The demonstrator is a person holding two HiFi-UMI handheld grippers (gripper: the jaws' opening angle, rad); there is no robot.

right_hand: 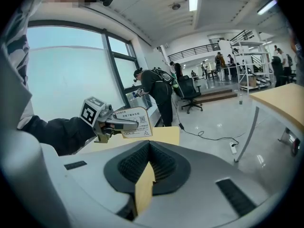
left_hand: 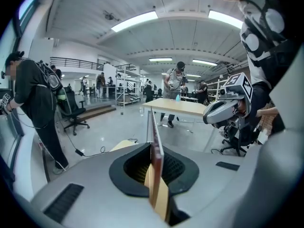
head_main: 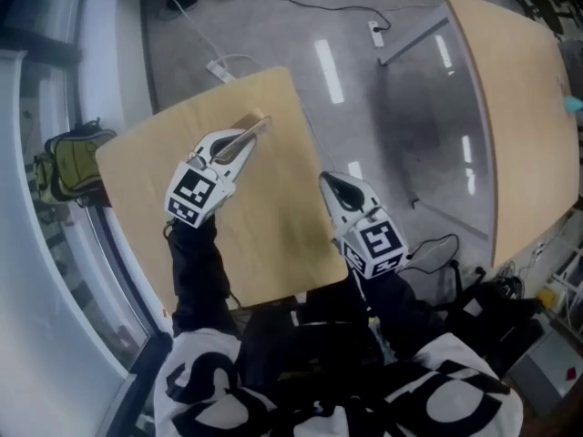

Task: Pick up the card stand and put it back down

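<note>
The card stand [head_main: 248,133], a small printed white card in a clear holder, is clamped between the jaws of my left gripper [head_main: 239,144] over the far part of the small wooden table [head_main: 273,235]. In the left gripper view the card stand [left_hand: 153,127] runs edge-on between the shut jaws. In the right gripper view the card stand [right_hand: 135,122] faces the camera and hangs slightly above the tabletop, gripped by the left gripper [right_hand: 114,122]. My right gripper [head_main: 326,182] hovers at the table's right edge, shut and empty.
A large curved wooden table [head_main: 519,107] stands at the right. A power strip with cable [head_main: 223,66] lies on the floor beyond the small table. A green bag [head_main: 68,162] sits at the left by the window. People [left_hand: 33,103] and an office chair [left_hand: 73,113] stand in the hall.
</note>
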